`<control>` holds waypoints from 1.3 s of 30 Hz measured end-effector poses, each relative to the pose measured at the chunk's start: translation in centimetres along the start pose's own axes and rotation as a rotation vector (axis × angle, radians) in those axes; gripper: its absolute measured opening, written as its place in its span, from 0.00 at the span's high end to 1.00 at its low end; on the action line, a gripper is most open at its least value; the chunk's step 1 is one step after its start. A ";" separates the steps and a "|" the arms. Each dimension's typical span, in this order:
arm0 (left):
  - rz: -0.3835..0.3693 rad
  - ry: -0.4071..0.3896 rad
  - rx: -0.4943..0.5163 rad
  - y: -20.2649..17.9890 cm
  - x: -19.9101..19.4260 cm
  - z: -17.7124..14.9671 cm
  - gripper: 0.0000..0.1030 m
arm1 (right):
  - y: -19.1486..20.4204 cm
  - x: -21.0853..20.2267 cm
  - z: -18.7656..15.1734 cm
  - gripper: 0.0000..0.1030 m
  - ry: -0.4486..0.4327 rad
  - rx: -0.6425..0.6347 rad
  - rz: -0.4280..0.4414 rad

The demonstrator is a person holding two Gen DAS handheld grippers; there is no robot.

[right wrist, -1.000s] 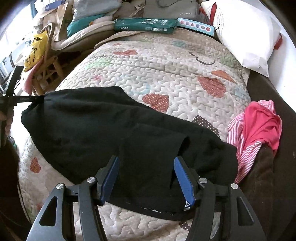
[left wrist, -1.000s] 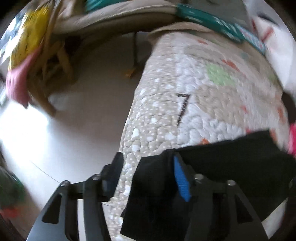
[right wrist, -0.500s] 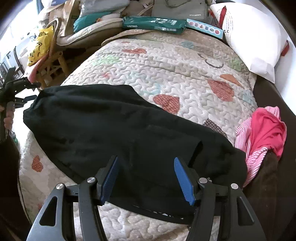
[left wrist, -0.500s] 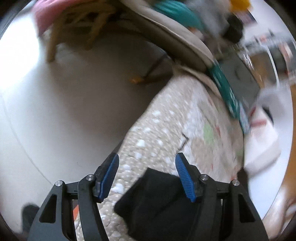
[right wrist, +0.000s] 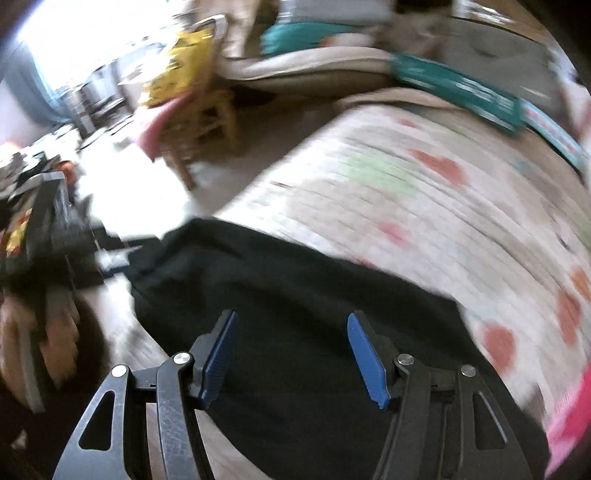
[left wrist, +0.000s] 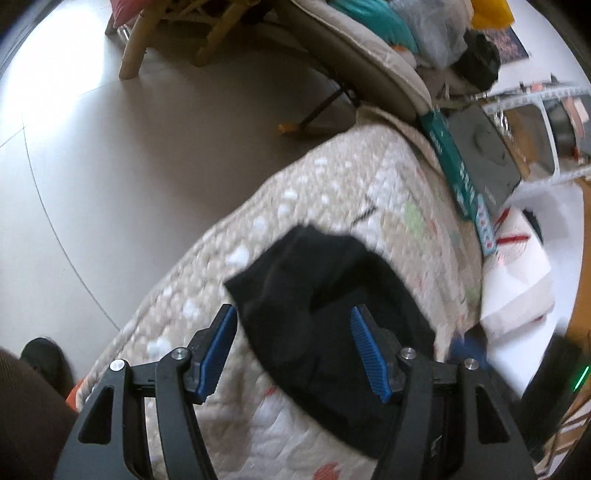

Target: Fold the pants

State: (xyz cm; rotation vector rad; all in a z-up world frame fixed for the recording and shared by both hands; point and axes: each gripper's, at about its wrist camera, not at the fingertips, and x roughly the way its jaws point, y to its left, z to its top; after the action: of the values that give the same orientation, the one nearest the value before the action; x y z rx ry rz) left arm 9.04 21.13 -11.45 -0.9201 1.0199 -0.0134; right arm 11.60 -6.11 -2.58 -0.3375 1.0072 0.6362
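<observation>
The black pants (right wrist: 295, 314) lie spread across a quilted bedspread (right wrist: 424, 206) with heart patches. In the left wrist view their end (left wrist: 314, 280) lies near the bed's edge. My left gripper (left wrist: 293, 317) is open and empty, just above that end. My right gripper (right wrist: 291, 321) is open and empty, hovering over the middle of the pants. The right wrist view is blurred by motion.
The floor (left wrist: 110, 155) lies left of the bed. A wooden chair (left wrist: 166, 33) and a padded lounger (left wrist: 362, 59) stand beyond. A teal box (left wrist: 454, 162) and a white pillow (left wrist: 517, 288) sit at the bed's head. Pink clothing (right wrist: 569, 417) lies at the right.
My left gripper let go of the pants end and pulled back; that end now lies on the bed. My right gripper swung left over the pants, still open.
</observation>
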 end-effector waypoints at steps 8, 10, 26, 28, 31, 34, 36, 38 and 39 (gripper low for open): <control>-0.025 -0.014 0.032 0.2 0.4 -0.7 0.37 | 6.1 7.7 8.5 0.34 0.110 -0.140 0.126; -0.023 -0.002 0.023 0.5 0.9 -0.5 0.37 | 7.6 9.6 9.7 0.33 0.147 -0.173 0.138; 0.002 0.014 0.025 1.0 1.9 -0.7 0.77 | 13.8 18.7 9.5 0.81 0.382 -0.412 0.096; -0.022 0.014 0.044 0.7 1.4 -0.9 0.81 | 13.5 17.7 9.7 0.89 0.359 -0.392 0.107; -0.060 -0.012 0.079 -0.3 -0.4 -1.2 0.81 | 13.0 15.4 10.4 0.91 0.301 -0.360 0.125; -0.089 -0.041 0.114 -2.0 -1.9 -1.6 0.81 | 12.6 12.4 10.7 0.91 0.234 -0.345 0.131; -0.105 -0.051 0.148 -3.5 -2.6 -2.3 0.81 | 12.0 10.6 10.8 0.91 0.193 -0.323 0.141; -0.132 -0.040 0.165 -5.2 -2.7 -3.1 0.81 | 11.0 8.5 10.7 0.91 0.151 -0.289 0.147; -0.146 -0.027 0.171 -6.0 -2.5 -3.5 0.81 | 10.3 7.4 10.5 0.91 0.135 -0.271 0.149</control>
State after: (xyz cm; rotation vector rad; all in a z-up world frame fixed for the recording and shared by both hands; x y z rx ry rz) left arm 7.38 16.04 -6.38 -0.8342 0.9103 -0.2070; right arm 14.97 10.02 -3.45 -0.5531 1.0831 0.8978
